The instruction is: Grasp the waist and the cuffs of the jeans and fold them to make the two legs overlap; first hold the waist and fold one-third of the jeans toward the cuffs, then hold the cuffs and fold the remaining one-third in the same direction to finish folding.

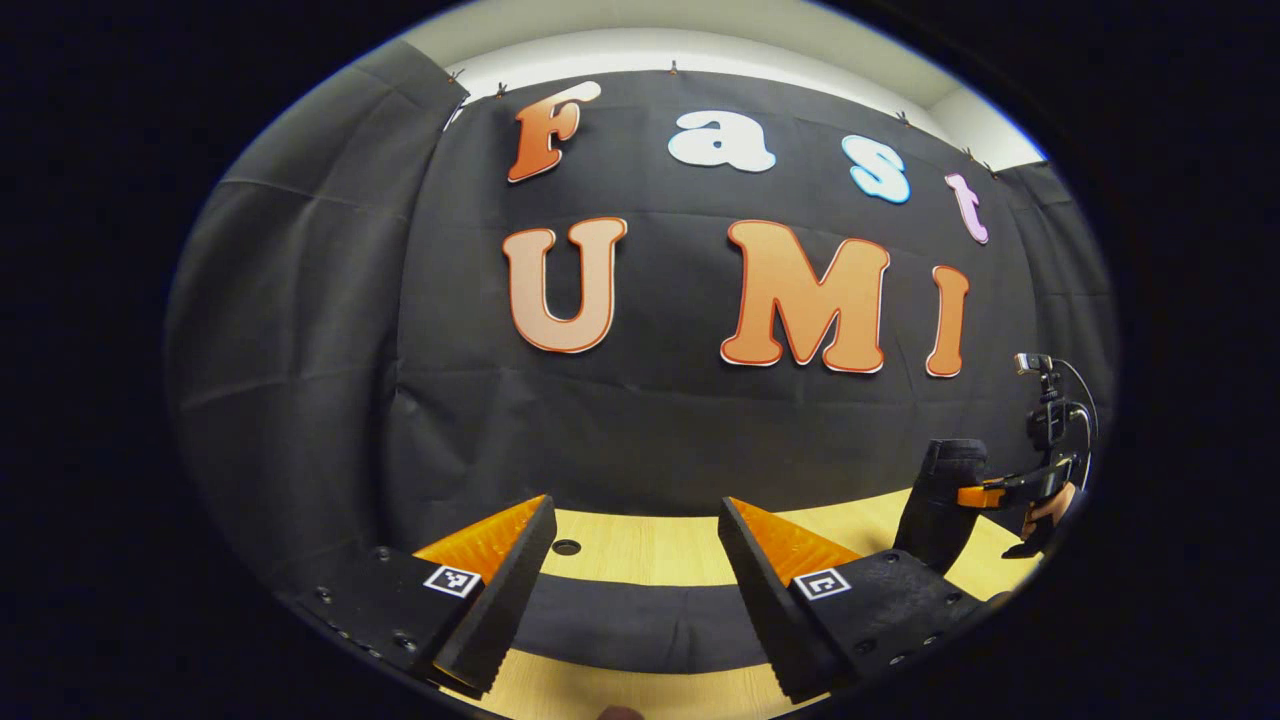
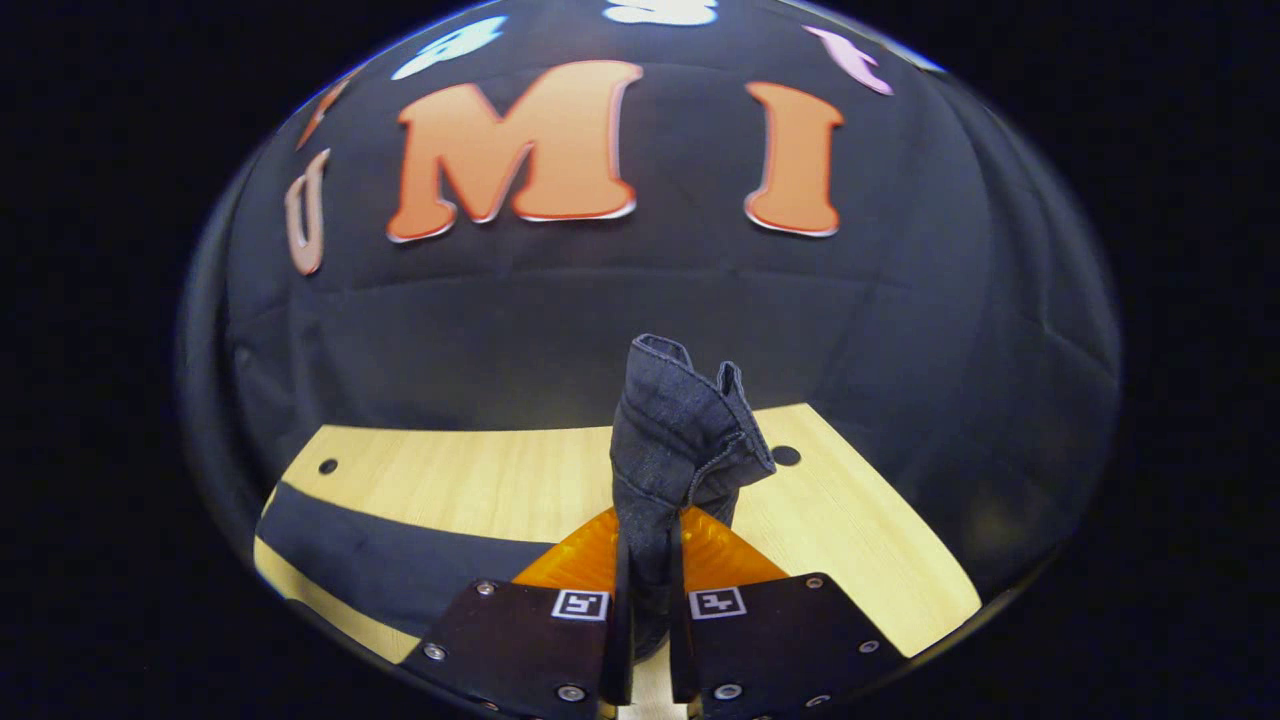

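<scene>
Dark denim jeans lie as a band across the wooden table, just below my left gripper. That gripper is open, its fingers set wide apart above the cloth with nothing between them. In the right gripper view, my right gripper is shut on a hemmed end of the jeans, which sticks up bunched between the fingers. The rest of the jeans trails off to the left on the table. The left gripper view shows the right gripper far right, lifting that end.
A hand holds the right gripper at the far right of the left gripper view. The tabletop has small round holes. The black cloth wall stands close behind the table's far edge.
</scene>
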The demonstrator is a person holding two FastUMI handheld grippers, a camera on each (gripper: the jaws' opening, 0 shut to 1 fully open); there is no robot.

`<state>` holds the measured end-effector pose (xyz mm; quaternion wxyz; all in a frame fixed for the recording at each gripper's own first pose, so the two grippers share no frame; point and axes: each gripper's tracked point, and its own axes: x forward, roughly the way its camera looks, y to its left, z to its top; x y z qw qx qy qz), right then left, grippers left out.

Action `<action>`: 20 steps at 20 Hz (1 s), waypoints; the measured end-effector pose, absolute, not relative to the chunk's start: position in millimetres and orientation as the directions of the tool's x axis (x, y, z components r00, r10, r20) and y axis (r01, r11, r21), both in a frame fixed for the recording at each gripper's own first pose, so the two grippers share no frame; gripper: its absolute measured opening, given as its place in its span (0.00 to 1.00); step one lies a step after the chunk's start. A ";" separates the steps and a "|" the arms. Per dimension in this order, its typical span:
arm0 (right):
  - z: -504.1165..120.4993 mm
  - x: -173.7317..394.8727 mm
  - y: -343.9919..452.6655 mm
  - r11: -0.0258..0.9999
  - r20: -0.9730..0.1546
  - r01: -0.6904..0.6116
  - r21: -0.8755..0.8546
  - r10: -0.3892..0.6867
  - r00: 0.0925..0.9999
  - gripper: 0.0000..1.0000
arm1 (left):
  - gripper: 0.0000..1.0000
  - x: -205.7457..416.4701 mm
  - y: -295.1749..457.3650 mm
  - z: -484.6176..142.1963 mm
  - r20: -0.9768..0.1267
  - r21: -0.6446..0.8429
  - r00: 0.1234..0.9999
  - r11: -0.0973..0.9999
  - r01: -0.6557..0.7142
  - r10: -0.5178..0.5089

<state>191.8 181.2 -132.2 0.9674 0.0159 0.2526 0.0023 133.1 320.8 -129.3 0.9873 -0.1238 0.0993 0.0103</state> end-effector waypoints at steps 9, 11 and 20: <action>-155.3 165.6 319.2 0.972 -0.523 -0.230 -0.054 0.168 0.836 0.15 | 0.98 120.7 367.4 -154.7 -0.248 -0.259 0.967 0.958 -0.122 0.057; -164.4 161.5 338.6 0.963 -0.531 -0.259 -0.080 0.179 0.828 0.15 | 0.98 114.7 377.4 -160.9 -0.262 -0.254 0.962 0.956 -0.144 0.075; -213.9 146.4 398.1 0.931 -0.607 -0.336 -0.145 0.185 0.773 0.15 | 0.98 98.3 414.3 -190.0 -0.321 -0.237 0.939 0.950 -0.204 0.122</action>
